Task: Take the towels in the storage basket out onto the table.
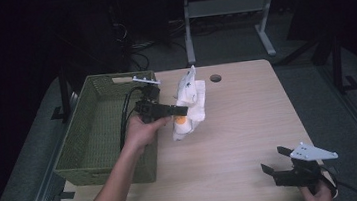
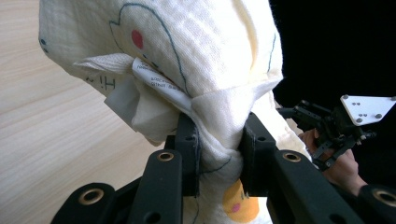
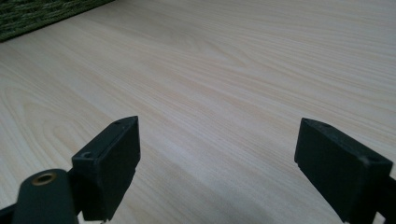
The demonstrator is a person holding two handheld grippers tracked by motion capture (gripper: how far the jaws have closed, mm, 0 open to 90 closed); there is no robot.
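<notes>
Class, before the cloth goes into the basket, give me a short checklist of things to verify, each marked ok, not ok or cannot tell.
1. Left gripper is shut on the cloth: ok, fabric is pinched between its jaws.
2. Cloth is lifted off the table: cannot tell, its lower end may touch the table.
3. Basket has room: ok, the visible inside is bare.
4. Right gripper is out of the way: ok, open at the near right corner.
5. Cloth fully gathered: not ok, loose folds and a label hang out.
</notes>
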